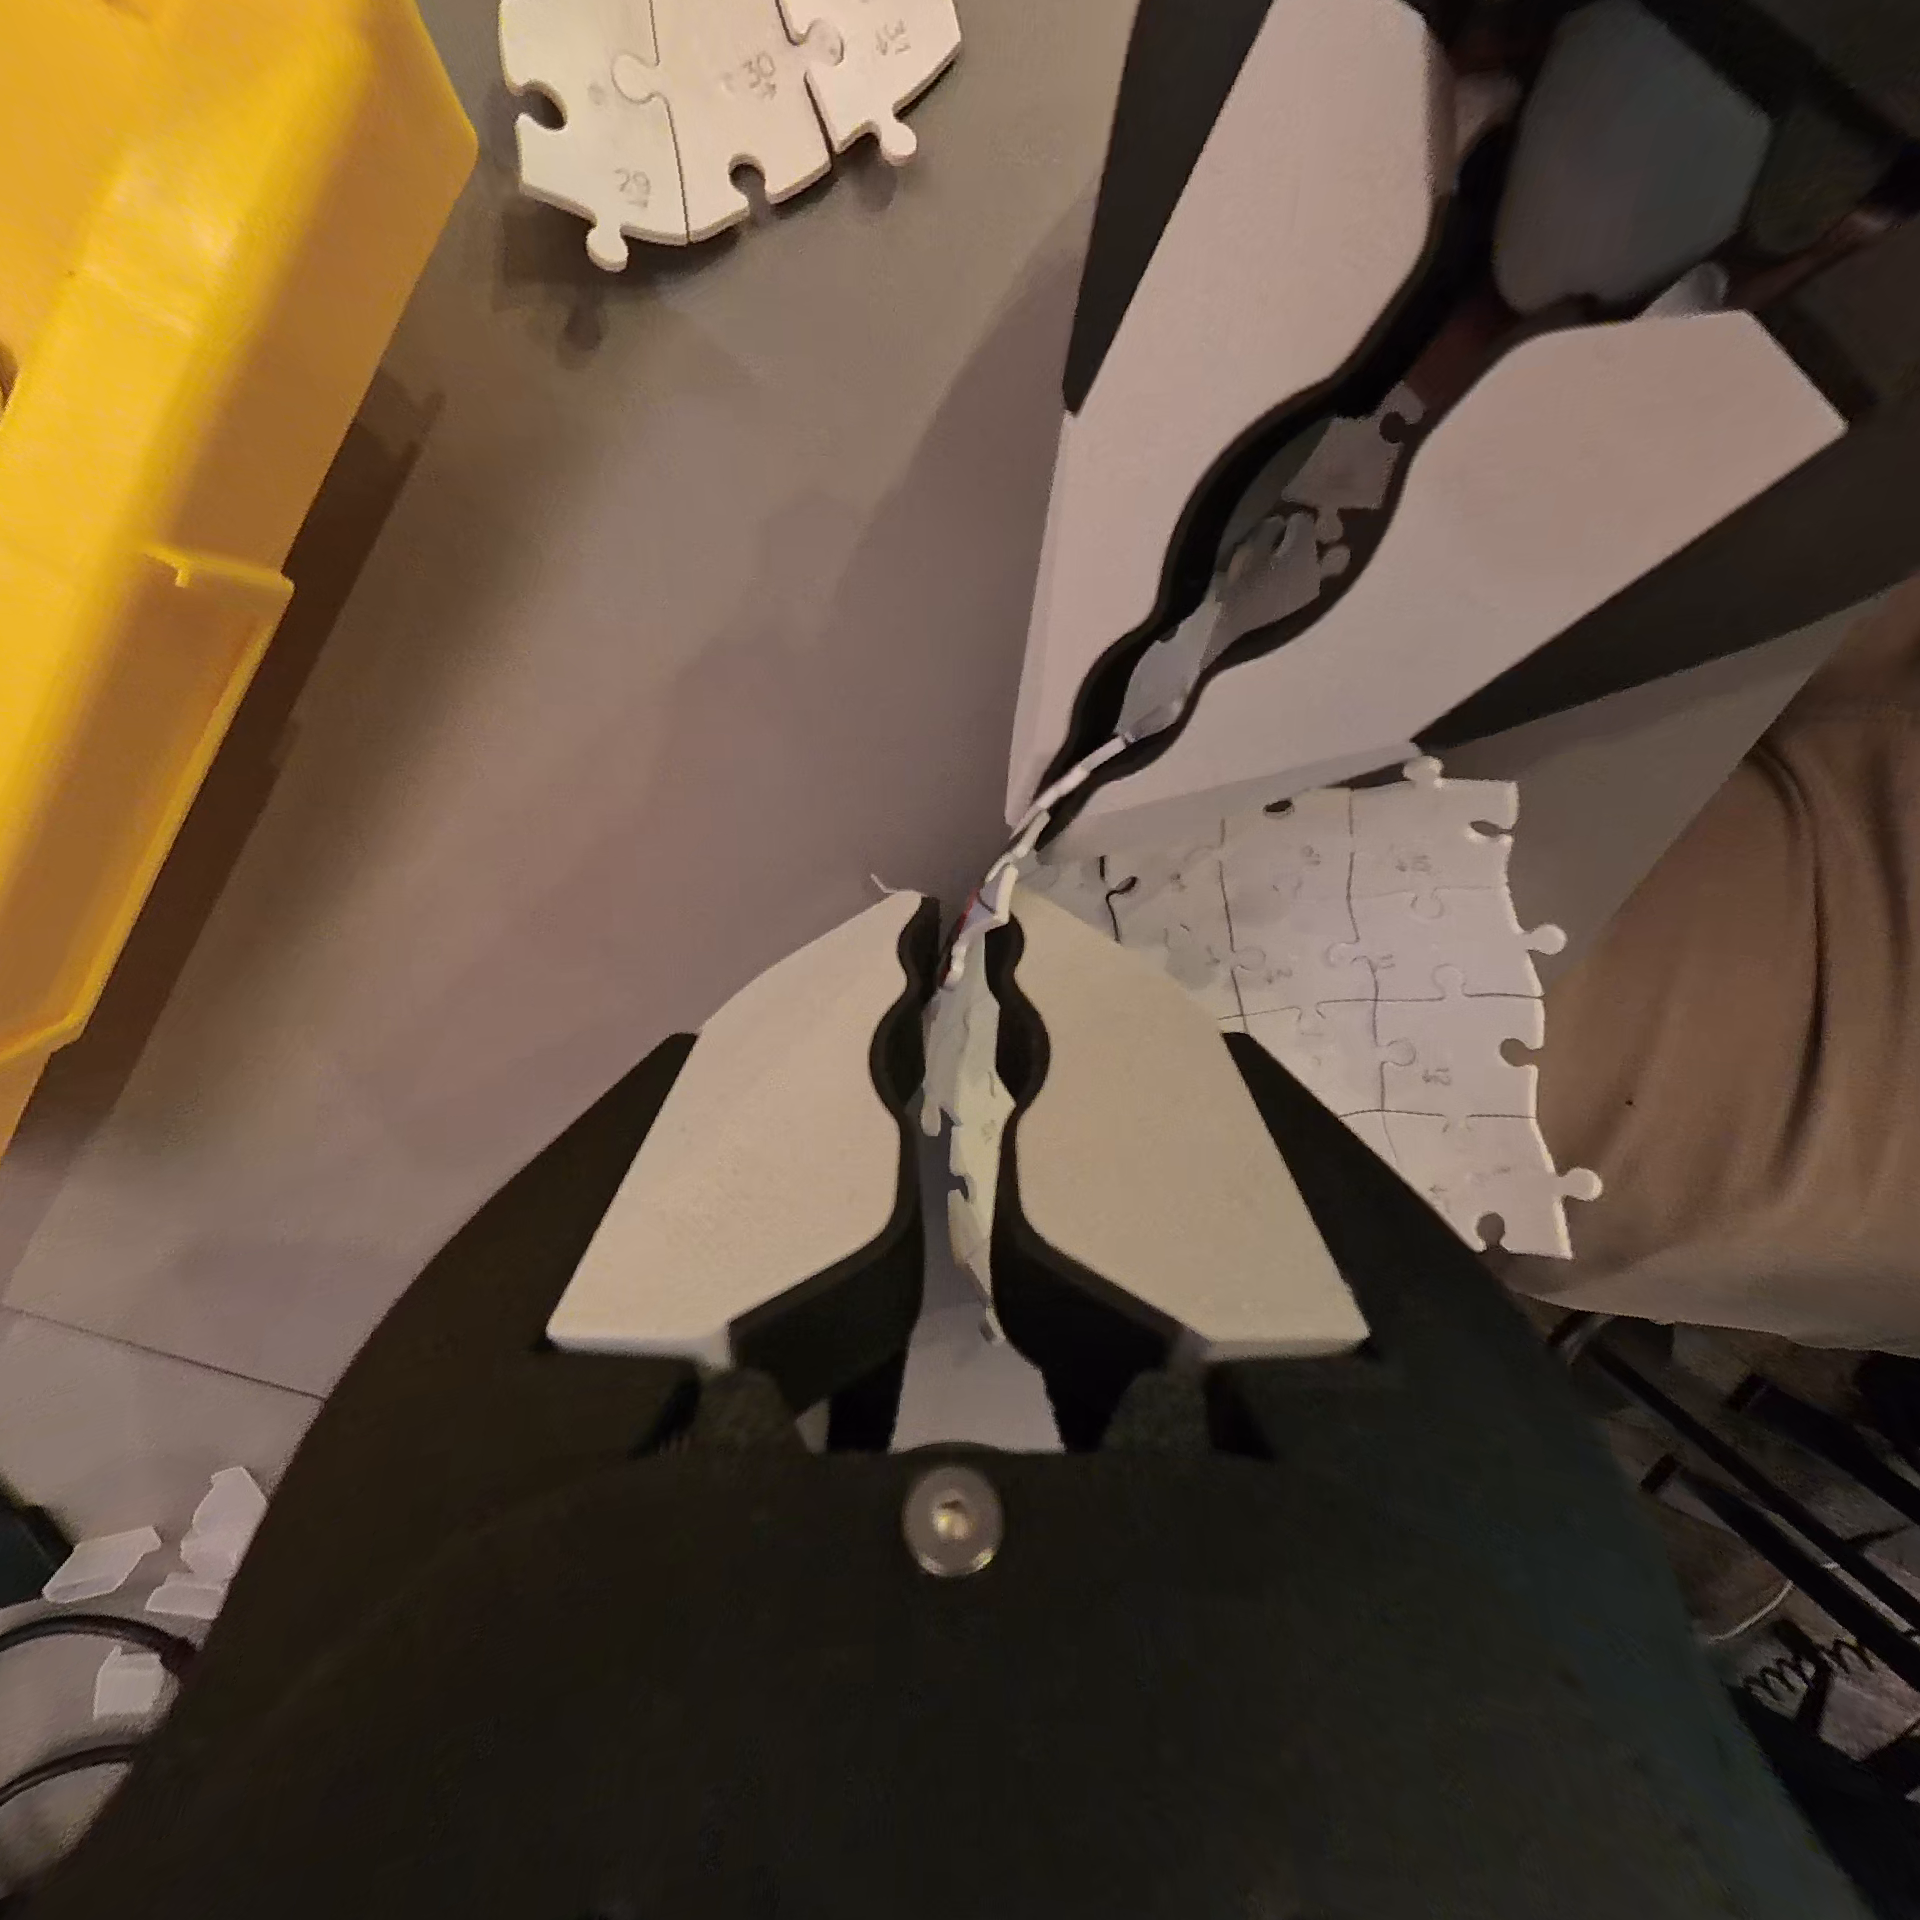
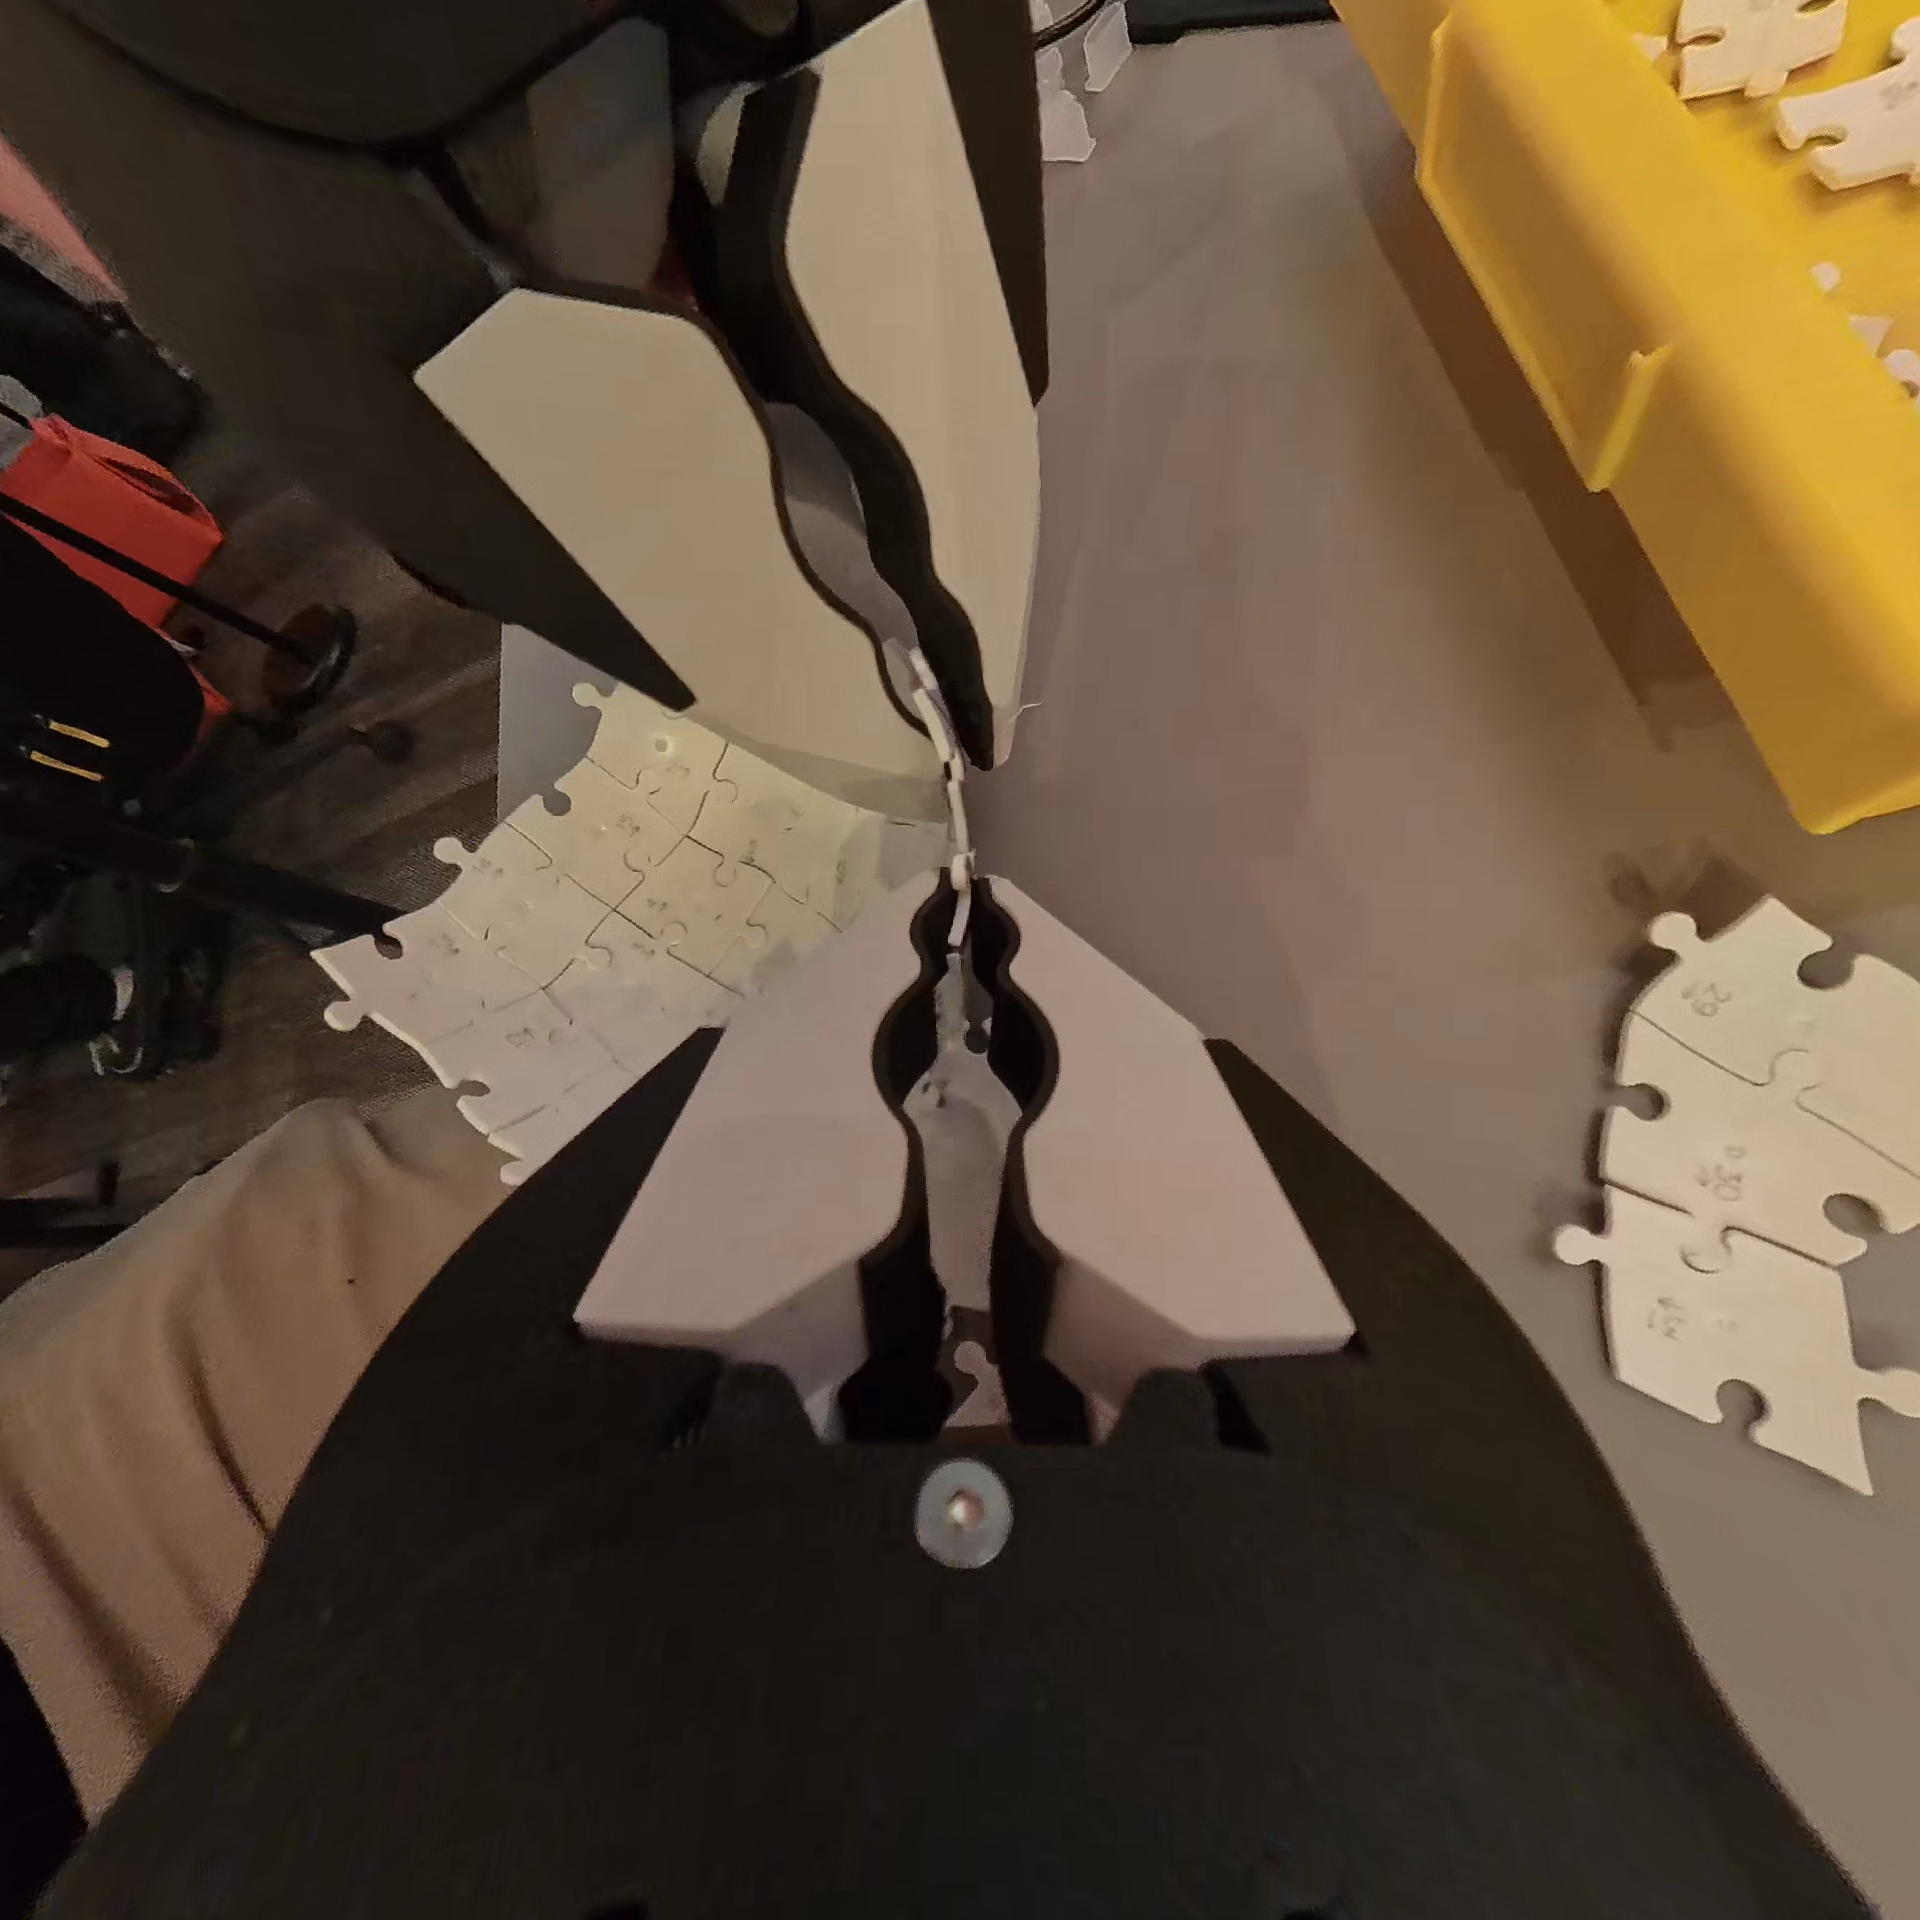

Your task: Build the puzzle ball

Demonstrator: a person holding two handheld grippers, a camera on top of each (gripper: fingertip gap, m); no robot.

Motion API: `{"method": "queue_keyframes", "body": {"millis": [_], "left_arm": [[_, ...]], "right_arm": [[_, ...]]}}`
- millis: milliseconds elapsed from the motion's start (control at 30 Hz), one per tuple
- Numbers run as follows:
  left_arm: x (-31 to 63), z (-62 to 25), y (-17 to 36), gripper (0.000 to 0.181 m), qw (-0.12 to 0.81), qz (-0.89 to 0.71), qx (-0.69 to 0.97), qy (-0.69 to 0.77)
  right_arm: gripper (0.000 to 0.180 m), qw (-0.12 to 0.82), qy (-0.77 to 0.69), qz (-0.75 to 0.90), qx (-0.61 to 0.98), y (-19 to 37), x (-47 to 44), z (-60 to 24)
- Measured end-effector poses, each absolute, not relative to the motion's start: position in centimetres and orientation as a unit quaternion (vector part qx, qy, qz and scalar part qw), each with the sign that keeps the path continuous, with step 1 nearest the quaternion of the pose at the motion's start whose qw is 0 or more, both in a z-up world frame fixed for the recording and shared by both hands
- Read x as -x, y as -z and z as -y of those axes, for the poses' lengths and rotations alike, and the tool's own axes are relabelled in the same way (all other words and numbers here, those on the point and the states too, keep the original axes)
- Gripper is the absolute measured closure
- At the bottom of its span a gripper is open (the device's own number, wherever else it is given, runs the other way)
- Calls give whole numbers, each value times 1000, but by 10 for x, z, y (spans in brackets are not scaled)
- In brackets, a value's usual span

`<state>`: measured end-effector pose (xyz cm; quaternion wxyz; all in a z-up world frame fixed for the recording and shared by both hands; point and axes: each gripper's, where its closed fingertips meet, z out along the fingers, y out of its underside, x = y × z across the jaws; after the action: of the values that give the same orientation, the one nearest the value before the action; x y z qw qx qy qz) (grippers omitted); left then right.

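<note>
Left wrist view looks down its own gripper [image 1: 961,935], whose jaws are pinching the edge of a curved white puzzle strip [image 1: 961,1143] seen edge-on. The right gripper [image 1: 1023,831] comes in from the upper right, tip to tip with the left, its jaws pinching the same strip farther along. Both grips sit on either side of one short stretch, probably so the two ends can be pressed together or bent to shape there.

Below and to the right hangs a large curved panel [image 1: 1382,997] of joined pieces, part of the ball. It reaches past the edge of the grey table [image 1: 623,727], over a tan trouser leg [image 1: 1714,1039]. Whether it joins the pinched strip cannot be told.

A smaller joined section [image 1: 717,114] lies flat on the table, well apart, apparently waiting its turn. A yellow bin [image 1: 156,416] stands at the left.

Right wrist view shows the same meeting from the other side: right gripper [image 2: 966,894] below, left gripper [image 2: 961,748] above, the strip [image 2: 958,810] bridging the small gap between their tips. Only this view shows loose pieces [image 2: 1766,52] inside the bin [image 2: 1662,416], so the ball appears far from done. The small section [image 2: 1756,1195] lies at the right, the panel [image 2: 582,914] at the left.
</note>
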<state>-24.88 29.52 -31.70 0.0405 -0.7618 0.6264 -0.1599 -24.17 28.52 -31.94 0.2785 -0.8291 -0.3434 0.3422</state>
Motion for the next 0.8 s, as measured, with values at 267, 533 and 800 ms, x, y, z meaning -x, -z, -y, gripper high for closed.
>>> {"method": "queue_keyframes", "body": {"millis": [267, 533, 800], "left_arm": [[249, -296, 317, 173, 38, -618, 767, 171], [254, -298, 318, 168, 39, -616, 770, 163], [262, -295, 314, 168, 47, -609, 772, 176]], "right_arm": [[180, 278, -344, 339, 830, 319, 242, -286], [179, 268, -369, 318, 831, 319, 240, -287], [177, 262, -374, 321, 830, 318, 243, -284]]}}
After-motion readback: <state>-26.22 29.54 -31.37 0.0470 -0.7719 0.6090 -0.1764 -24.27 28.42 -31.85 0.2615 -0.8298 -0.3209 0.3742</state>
